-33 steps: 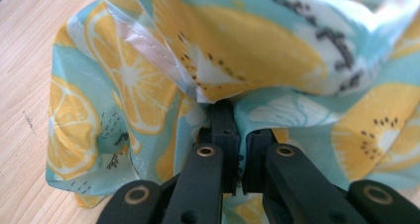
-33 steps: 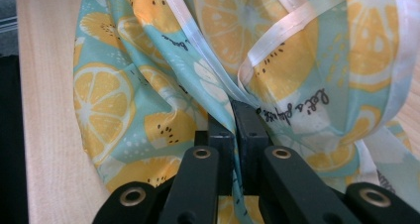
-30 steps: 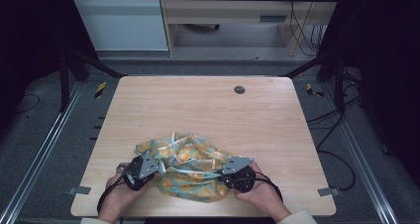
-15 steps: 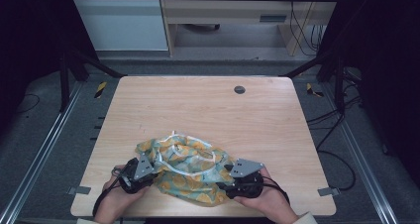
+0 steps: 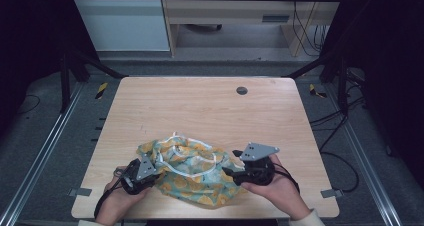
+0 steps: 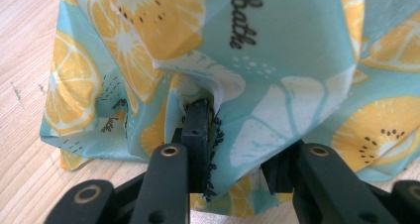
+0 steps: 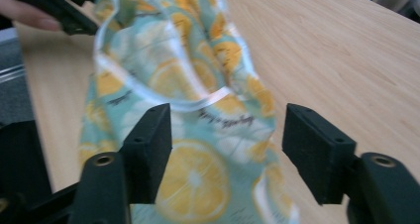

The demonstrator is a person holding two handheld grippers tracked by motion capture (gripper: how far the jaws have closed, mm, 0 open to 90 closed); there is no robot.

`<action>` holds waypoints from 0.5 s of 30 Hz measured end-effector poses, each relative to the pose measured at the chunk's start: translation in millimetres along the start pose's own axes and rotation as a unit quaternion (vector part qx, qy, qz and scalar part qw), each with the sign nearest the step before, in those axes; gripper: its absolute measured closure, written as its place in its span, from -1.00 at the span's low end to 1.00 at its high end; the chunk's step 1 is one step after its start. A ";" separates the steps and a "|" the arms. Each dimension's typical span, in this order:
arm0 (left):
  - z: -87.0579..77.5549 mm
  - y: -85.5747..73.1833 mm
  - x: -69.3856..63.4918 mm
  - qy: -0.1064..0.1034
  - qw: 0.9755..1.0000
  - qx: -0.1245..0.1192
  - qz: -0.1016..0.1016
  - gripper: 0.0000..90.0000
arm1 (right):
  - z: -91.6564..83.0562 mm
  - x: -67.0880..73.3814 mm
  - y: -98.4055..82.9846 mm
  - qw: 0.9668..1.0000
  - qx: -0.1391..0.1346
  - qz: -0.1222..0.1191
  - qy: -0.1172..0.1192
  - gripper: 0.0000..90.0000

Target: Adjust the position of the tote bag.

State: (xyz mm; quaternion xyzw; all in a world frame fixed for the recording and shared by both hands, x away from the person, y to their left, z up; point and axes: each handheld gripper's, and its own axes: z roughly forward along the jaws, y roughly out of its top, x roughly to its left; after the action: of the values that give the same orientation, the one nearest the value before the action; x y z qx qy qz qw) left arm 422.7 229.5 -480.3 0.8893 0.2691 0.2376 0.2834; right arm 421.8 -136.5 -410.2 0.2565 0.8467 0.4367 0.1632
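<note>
A thin, crumpled teal cloth [image 5: 192, 173] printed with orange slices and edged in white lies on the pale wood-grain desk [image 5: 200, 106]. The left claw [image 6: 237, 149] has just parted slightly, a fold lying between its jaws. The right claw [image 7: 225, 149] has just opened wide above the cloth, gripping nothing.

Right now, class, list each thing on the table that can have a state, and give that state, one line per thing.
Lemon-print cloth: crumpled in a loose heap, white-trimmed edge showing on top.
Left gripper: jaws part open, a fold of the cloth lying between them.
Right gripper: jaws open, lifted above the cloth, gripping nothing.
Table: bare wood beyond the cloth, small dark round fitting near the far edge.
</note>
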 end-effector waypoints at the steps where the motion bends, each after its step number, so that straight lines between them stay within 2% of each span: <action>1: 0.0 0.0 -0.2 0.000 1.000 0.000 0.000 0.52 | 4.7 -3.5 3.3 1.000 0.003 0.002 -0.002 -0.12; 7: 0.7 -0.4 0.2 -0.003 1.000 0.000 -0.002 0.53 | 42.6 -23.5 22.9 1.000 0.023 0.013 -0.006 -0.01; 12: 1.0 -0.3 0.2 -0.006 1.000 0.000 -0.001 0.53 | 79.2 -34.4 31.1 0.998 0.054 0.015 0.010 -0.02; 15: 0.9 -0.2 0.2 -0.005 1.000 -0.001 -0.001 0.53 | 93.4 -35.8 31.3 0.997 0.077 0.013 0.026 -0.03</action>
State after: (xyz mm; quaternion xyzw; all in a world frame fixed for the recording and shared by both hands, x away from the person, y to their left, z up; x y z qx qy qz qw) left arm 423.2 229.4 -481.0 0.8896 0.2686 0.2335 0.2862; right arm 506.9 -80.6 -435.4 0.2676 0.8786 0.3784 0.1152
